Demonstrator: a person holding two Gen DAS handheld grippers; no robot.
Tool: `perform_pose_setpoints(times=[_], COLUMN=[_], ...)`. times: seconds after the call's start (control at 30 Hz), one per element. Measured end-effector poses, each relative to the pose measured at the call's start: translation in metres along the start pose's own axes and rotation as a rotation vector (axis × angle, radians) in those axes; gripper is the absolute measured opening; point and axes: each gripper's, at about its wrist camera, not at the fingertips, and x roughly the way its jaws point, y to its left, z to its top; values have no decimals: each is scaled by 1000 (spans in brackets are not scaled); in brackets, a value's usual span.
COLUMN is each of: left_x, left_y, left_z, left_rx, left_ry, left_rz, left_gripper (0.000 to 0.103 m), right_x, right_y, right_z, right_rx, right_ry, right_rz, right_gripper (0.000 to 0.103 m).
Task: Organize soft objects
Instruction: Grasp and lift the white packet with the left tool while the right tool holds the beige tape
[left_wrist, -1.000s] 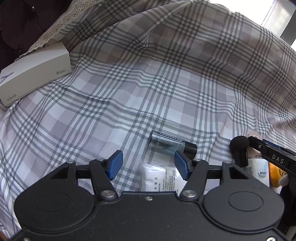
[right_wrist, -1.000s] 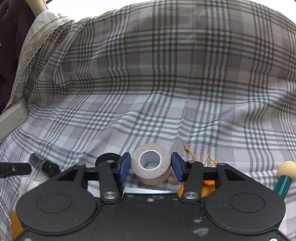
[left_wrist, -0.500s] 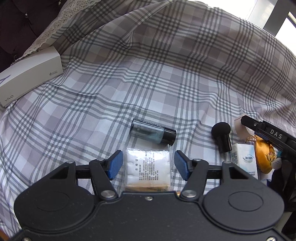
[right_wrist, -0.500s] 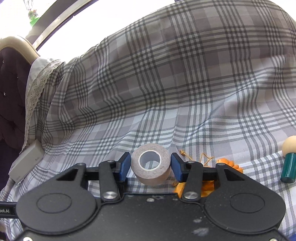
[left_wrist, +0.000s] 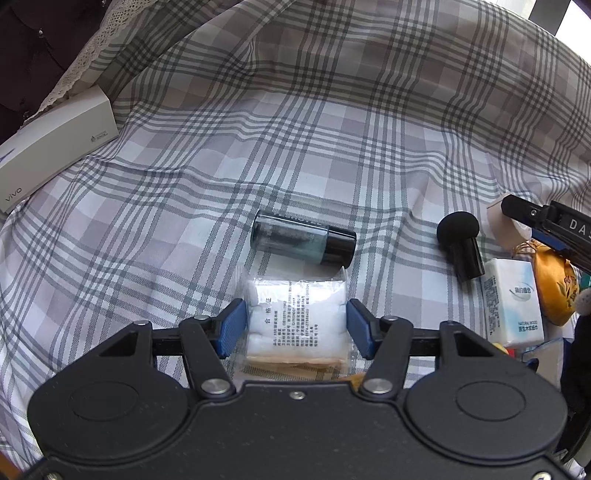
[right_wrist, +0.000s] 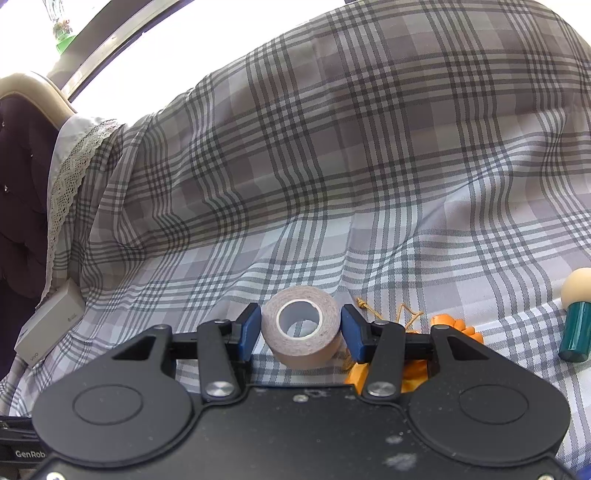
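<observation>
1. My L gripper (left_wrist: 296, 325) is low over the plaid cloth (left_wrist: 332, 129), jaws apart, straddling the cotton pack (left_wrist: 297, 321). The pads sit just beside the pack's edges; can't tell if they touch.
2. Pack lies flat on the cloth, near edge partly under my gripper body.
3. Just far of the pack: a dark bottle (left_wrist: 303, 242) on its side, cap to the right.
4. Right of the bottle: a black puff (left_wrist: 460, 240), then a tissue pack (left_wrist: 511, 302) w/ an orange pouch (left_wrist: 554, 284) touching its right side.
5. Far left: a white box (left_wrist: 51, 155) at the cloth edge, by the lace trim.
6. My R gripper (right_wrist: 300, 328) is clamped on a tape roll (right_wrist: 301, 326), both pads against its sides, core hole facing the cam. Roll looks clear of the cloth.
7. Right-wrist view: orange pouch w/ cord below, right of the roll; teal-handled puff (right_wrist: 576, 314) at far right edge.
8. In left-wrist view, R gripper finger shows at right edge, over the pouch.
</observation>
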Motion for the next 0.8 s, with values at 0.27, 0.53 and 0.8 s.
perform_pose_setpoints(times=[0.27,0.53,0.8], left_x=[-15,-69,-106], left_y=[-4,-6,-18], left_z=[-8,-27,-67], left_rx=[-14,-6,38], left_ry=[-28,-138,-170], left_rz=[-20,-54,-127], left_gripper=[54,53,53], right_x=[-20,-23,-25], right_y=[-11,-18,-25], right_z=[-3,-2,-3], right_rx=[50,106,160], right_ry=[-96,-123,-151], right_rz=[77,85,85], right_gripper=[47,47,47])
